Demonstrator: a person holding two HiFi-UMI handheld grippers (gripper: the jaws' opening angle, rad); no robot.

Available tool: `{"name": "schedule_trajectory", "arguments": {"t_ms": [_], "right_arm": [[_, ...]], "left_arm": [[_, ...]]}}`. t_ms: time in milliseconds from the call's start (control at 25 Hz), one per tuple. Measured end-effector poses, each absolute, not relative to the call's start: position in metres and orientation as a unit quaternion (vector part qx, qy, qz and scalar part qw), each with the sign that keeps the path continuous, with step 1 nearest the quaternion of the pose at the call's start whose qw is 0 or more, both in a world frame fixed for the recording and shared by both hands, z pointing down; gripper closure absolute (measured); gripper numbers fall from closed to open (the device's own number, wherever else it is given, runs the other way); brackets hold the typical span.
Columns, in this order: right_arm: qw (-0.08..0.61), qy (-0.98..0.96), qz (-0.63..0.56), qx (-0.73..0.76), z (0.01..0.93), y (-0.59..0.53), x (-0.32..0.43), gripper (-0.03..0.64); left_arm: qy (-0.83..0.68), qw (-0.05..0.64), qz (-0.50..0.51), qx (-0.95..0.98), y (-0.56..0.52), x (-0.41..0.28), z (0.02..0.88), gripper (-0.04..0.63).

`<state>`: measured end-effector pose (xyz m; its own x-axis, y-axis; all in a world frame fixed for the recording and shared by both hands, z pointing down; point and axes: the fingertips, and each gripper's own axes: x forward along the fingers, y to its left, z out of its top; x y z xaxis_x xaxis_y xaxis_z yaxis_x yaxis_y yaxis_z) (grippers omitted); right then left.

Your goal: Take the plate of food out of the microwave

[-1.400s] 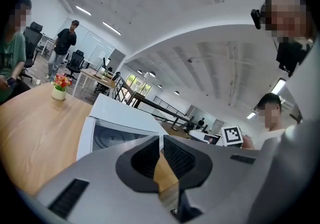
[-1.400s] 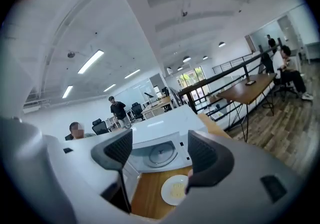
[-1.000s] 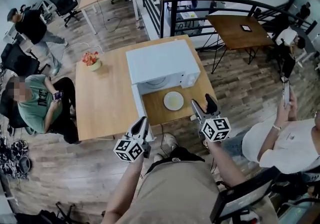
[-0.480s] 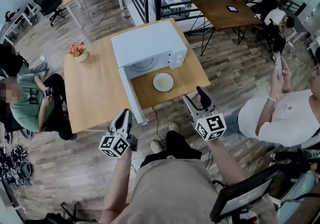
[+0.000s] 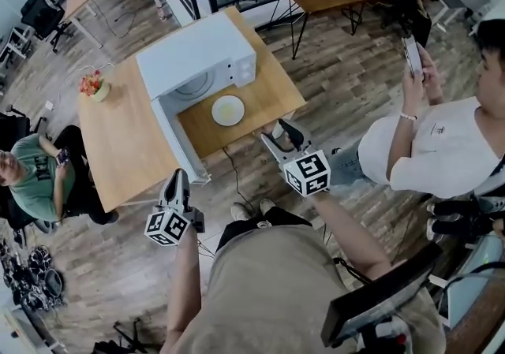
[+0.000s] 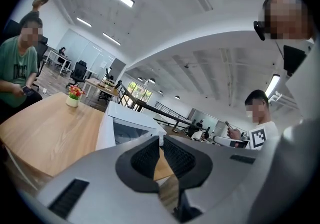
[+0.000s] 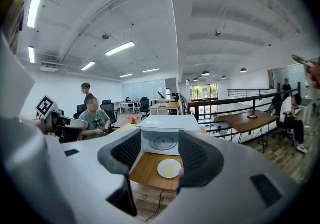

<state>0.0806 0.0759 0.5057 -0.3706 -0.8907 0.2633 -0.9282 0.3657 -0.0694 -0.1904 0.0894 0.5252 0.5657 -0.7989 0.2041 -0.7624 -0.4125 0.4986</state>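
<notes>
A white plate with pale food (image 5: 228, 110) lies on the wooden table (image 5: 126, 132), just in front of the white microwave (image 5: 197, 57), whose door (image 5: 180, 142) hangs open to the left. The cavity holds only its glass turntable. My right gripper (image 5: 278, 132) hovers off the table's near edge, short of the plate and not touching it. Its jaws have just been closing and stand open with nothing between them; past the right gripper (image 7: 160, 143) I see the plate (image 7: 170, 168) and the microwave (image 7: 167, 125). My left gripper (image 5: 175, 180) floats near the door's corner, its left gripper (image 6: 160, 140) tips together and empty.
A flower pot (image 5: 96, 86) stands at the table's far left. A person in green (image 5: 31, 179) sits to the left, and a person in white with a phone (image 5: 426, 147) stands close on the right. A cable (image 5: 230, 171) hangs off the table front. A railing runs behind.
Both grippers have drawn back from the table's near edge toward me. The plate has stayed where it was on the table.
</notes>
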Motion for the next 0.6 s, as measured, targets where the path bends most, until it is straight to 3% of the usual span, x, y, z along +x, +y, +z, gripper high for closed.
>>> {"name": "schedule_trajectory", "arguments": {"t_ms": [160, 280, 600], "right_arm": [[0.109, -0.825, 0.124, 0.541, 0.512, 0.077, 0.087, 0.381], [0.129, -0.830, 0.125, 0.528, 0.526, 0.083, 0.092, 0.439], [0.124, -0.844, 0.129, 0.506, 0.535, 0.087, 0.091, 0.452]], "left_arm": [[-0.465, 0.281, -0.026, 0.839, 0.092, -0.177, 0.516, 0.586], [-0.468, 0.279, -0.027, 0.838, 0.097, -0.166, 0.520, 0.586], [-0.470, 0.284, -0.026, 0.835, 0.111, -0.147, 0.533, 0.586]]}}
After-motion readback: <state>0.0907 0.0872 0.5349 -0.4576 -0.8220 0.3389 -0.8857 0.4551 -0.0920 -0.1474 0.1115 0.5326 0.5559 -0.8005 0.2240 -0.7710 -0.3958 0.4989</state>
